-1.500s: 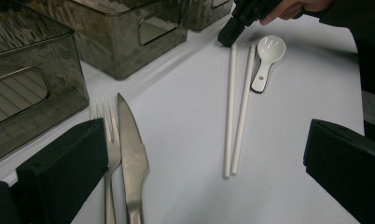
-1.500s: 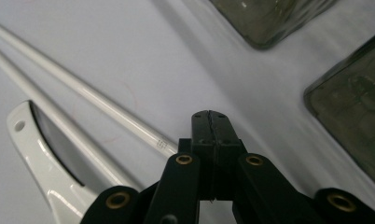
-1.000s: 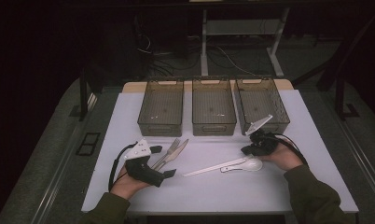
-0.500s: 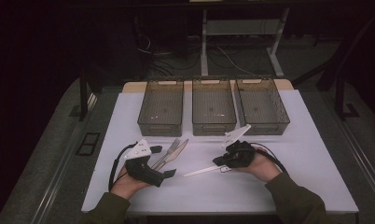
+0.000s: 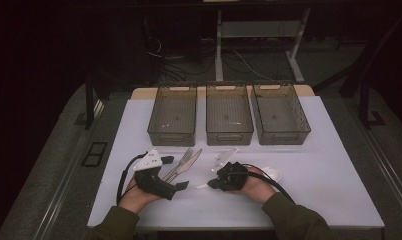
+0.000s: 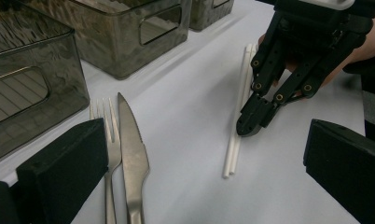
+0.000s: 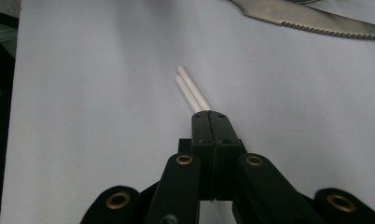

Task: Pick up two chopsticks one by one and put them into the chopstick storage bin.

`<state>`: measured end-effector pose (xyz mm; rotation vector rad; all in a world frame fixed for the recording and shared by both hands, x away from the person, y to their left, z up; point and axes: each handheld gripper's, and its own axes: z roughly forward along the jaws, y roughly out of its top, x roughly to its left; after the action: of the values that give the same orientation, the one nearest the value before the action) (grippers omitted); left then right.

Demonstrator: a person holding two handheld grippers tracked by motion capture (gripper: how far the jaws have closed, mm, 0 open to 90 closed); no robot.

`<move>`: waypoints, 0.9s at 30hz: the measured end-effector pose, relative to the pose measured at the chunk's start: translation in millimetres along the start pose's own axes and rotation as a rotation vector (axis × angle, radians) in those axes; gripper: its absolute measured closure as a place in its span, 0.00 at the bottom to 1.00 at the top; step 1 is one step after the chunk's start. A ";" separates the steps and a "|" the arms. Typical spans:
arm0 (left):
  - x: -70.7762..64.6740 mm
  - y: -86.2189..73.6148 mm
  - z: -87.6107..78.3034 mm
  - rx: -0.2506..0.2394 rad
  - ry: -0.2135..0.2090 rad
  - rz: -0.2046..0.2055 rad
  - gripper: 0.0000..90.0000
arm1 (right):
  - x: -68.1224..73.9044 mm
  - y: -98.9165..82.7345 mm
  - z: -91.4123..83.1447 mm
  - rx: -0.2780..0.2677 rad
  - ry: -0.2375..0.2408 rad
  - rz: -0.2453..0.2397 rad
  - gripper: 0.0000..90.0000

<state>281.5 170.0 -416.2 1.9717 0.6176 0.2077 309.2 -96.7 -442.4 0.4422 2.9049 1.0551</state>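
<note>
The pair of thin white chopsticks [image 6: 235,135] lies on the white table [image 5: 334,175], its far part hidden behind the right gripper [image 6: 250,126] in the left gripper view. That gripper's black jaws are pressed together, their tips right at the sticks; whether they pinch them or merely rest on top cannot be told. In the right gripper view the stick ends [image 7: 191,91] poke out beyond the closed tips. The left gripper [image 5: 175,175] rests with jaws spread wide, nothing between them, just beside a metal fork [image 6: 110,140] and a serrated metal knife [image 6: 132,158], both cut off at the frame edge. Farther off stand three smoky transparent plastic bins [image 5: 229,134], dim inside.
</note>
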 end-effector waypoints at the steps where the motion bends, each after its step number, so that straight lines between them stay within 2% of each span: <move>1: 0.1 0.2 -0.2 0.003 -0.001 0.006 0.00 | -0.4 0.7 0.6 -0.001 -0.002 0.002 1.00; 7: -0.2 0.3 0.0 0.001 0.000 0.003 0.00 | -2.0 7.3 5.8 -0.004 -0.025 0.001 1.00; 16: 0.0 0.3 -0.2 -0.003 0.000 0.005 0.00 | -11.5 16.0 12.1 -0.005 -0.058 0.031 1.00; 20: 0.2 0.4 -0.3 -0.003 0.000 0.007 0.00 | -14.3 18.6 13.2 -0.003 -0.067 0.023 1.00; 23: -0.2 0.4 -1.2 -0.005 0.000 0.003 0.00 | -15.3 18.9 9.3 -0.014 -0.061 0.033 1.00; 24: 0.0 0.4 -1.3 -0.005 0.000 0.004 0.00 | -20.8 17.7 1.3 -0.026 -0.071 0.053 1.00; 25: 0.3 0.2 -1.2 -0.004 -0.001 0.001 0.00 | -20.8 17.7 1.3 -0.026 -0.071 0.053 1.00; 26: 0.7 0.2 -1.2 0.000 -0.001 0.004 0.00 | -27.9 15.0 -9.1 -0.041 -0.090 0.087 1.00; 27: 0.3 0.2 -0.8 -0.004 -0.001 0.002 0.00 | -32.4 12.8 -15.2 -0.049 -0.102 0.096 1.00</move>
<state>281.5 170.8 -415.7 1.9687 0.6142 0.2087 341.8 -105.6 -425.0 0.6197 2.7882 1.0788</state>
